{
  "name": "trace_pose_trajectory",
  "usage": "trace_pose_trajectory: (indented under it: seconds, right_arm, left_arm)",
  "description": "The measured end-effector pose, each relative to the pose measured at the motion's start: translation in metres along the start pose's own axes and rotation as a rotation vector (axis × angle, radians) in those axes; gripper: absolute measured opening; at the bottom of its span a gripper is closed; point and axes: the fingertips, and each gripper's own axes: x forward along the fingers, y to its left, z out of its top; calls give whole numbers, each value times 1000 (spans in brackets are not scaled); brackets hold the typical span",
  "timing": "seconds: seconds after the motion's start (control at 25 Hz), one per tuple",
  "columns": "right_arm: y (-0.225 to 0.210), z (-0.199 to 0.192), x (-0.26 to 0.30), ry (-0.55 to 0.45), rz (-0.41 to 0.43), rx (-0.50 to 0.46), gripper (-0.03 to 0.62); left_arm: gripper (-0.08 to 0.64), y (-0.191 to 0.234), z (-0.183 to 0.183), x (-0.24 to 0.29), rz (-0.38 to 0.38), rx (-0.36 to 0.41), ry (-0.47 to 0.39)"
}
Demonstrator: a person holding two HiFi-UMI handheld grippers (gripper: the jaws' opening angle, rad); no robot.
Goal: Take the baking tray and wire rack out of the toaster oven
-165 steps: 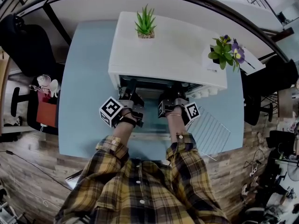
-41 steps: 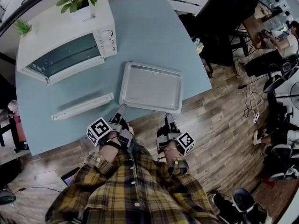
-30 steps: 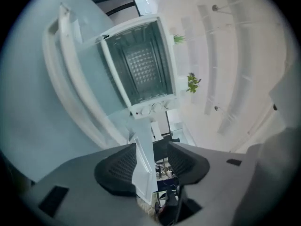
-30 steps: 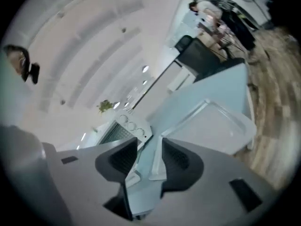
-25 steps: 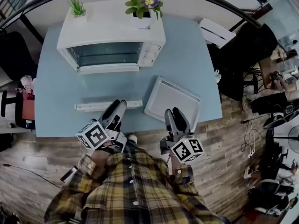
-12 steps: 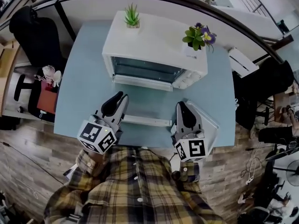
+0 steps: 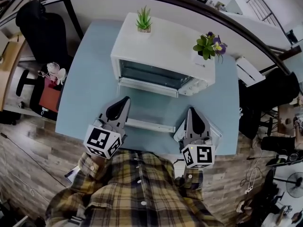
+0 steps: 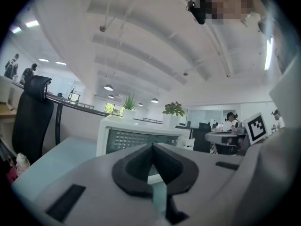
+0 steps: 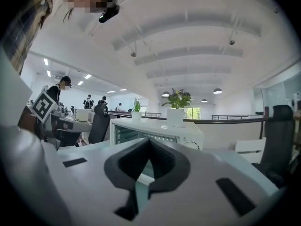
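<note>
Head view: your left gripper (image 7: 122, 103) and right gripper (image 7: 192, 113) hang over the surface's (image 7: 90, 79) near edge. The tray (image 7: 216, 132) lies out at 4 o'clock from the oven (image 7: 165, 46), partly under the right gripper. Its visible part is bare. The rack is not identifiable. A white bar (image 7: 151, 125) at 6 o'clock may belong to it, so verify before finishing.

Left gripper view: the fingers have just closed together on nothing. The oven (image 8: 134, 140) sits at 12 o'clock, and no contents are discernible behind the glass.

Right gripper view: these fingers have also just closed, empty. Keep them off the tray's edge.
</note>
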Motion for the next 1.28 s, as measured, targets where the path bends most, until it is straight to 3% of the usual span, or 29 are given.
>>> trace_pose_trajectory:
  seconds: [1.28]
  right_arm:
    - [-15,-14,3,27,-6,54,2]
  left_arm:
    - [-11,-9,-10,18,19,-33,26]
